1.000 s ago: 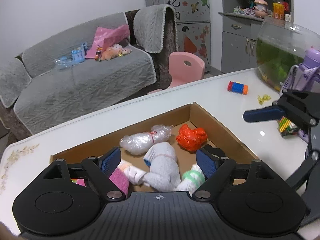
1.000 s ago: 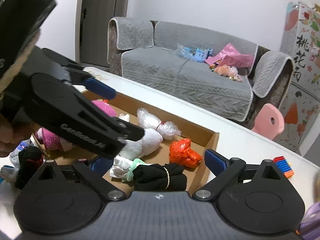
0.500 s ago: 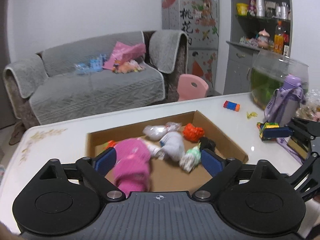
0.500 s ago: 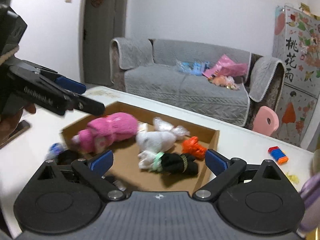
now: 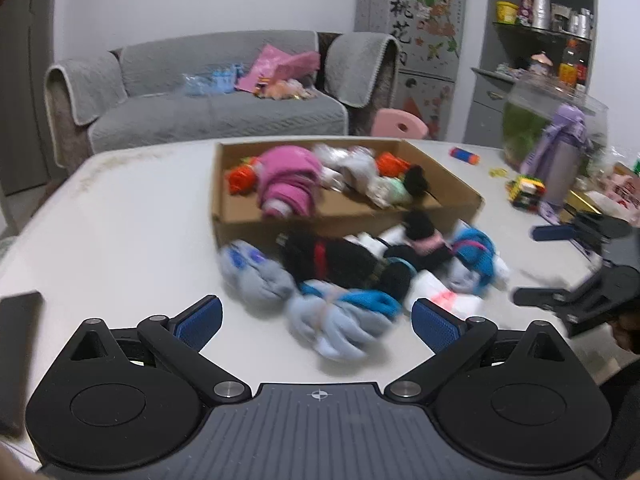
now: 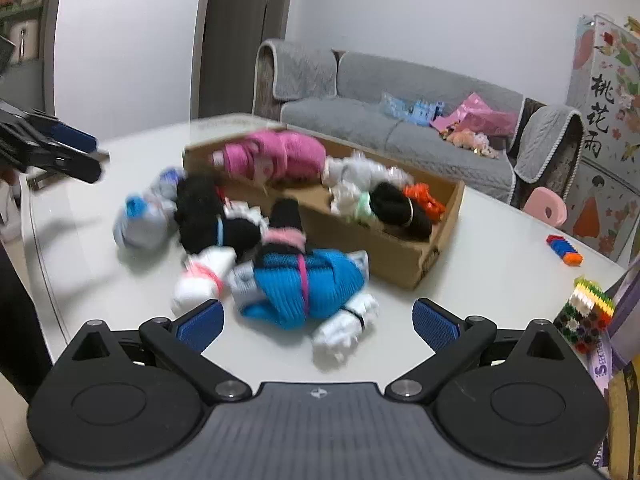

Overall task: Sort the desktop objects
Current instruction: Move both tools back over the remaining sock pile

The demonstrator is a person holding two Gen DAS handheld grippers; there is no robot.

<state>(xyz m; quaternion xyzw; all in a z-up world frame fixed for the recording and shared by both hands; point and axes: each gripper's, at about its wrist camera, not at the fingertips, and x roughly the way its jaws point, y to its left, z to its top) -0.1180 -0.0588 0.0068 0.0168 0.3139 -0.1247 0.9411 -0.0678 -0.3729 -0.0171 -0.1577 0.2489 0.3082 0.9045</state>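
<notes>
Rolled socks (image 5: 352,268) heaped on the white desk (image 5: 132,224) before a cardboard box (image 5: 340,216) holding a pink roll (image 5: 290,184); left gripper (image 5: 318,316) fingers opening, empty; right gripper (image 6: 318,316) fingers apart, empty.

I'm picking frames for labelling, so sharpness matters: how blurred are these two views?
Left wrist view: sock bundles smeared by motion, cardboard box soft. Right wrist view: the same pile is blurred, the sofa sharper. Both bend straight lines, fisheye style.
</notes>
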